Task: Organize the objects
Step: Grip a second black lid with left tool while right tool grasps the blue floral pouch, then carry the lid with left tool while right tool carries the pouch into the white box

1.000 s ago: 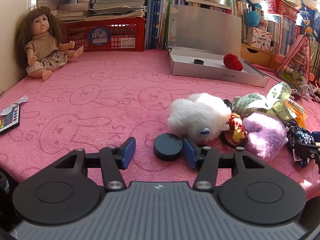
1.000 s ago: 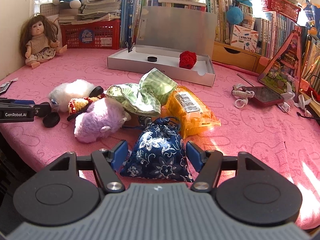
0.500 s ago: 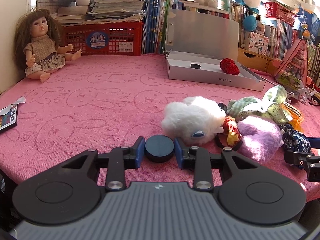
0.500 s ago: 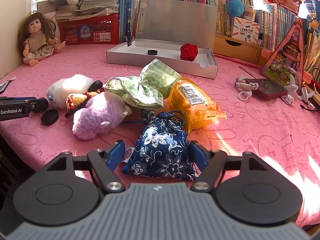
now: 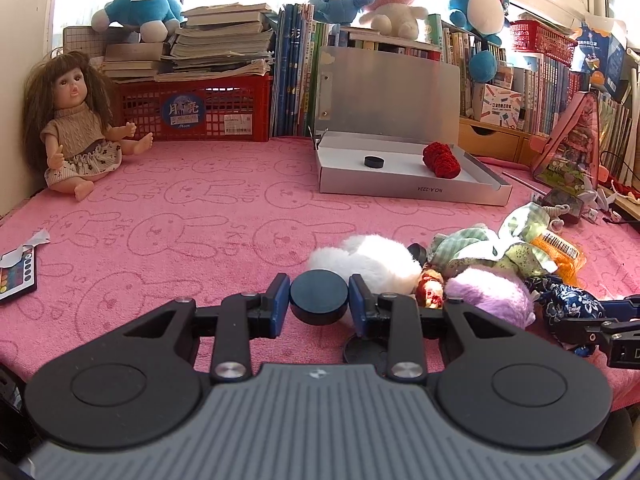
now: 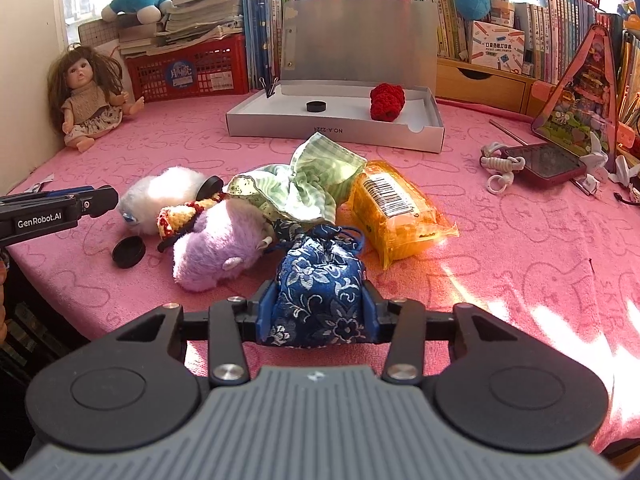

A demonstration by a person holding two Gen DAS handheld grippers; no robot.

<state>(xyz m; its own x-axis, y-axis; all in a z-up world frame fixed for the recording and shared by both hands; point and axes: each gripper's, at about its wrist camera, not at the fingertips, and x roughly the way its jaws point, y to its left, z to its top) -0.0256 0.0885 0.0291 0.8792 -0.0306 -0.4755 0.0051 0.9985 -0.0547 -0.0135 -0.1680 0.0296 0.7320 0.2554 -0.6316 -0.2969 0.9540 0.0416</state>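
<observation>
Left gripper (image 5: 319,303) now clamped on the black disc (image 5: 319,298); a second ago the jaws stood wide with the disc lying loose between them on the pink cloth (image 5: 192,216); now the disc sits clear of the cloth, its shadow below it, so the pick looks made. Right gripper (image 6: 319,312) has just been closing; blue pads press both sides of the blue floral pouch (image 6: 320,284), which was untouched between wide jaws a second ago; pouch seems to rest on the cloth yet. Grey box (image 6: 336,130) open at the back, already holding a small black disc (image 6: 315,106) and a red knit piece (image 6: 387,102); likely both loads go there. White plush (image 5: 368,262), purple plush (image 6: 218,248), green cloth (image 6: 304,184), orange packet (image 6: 394,210) remain heaped in front.
</observation>
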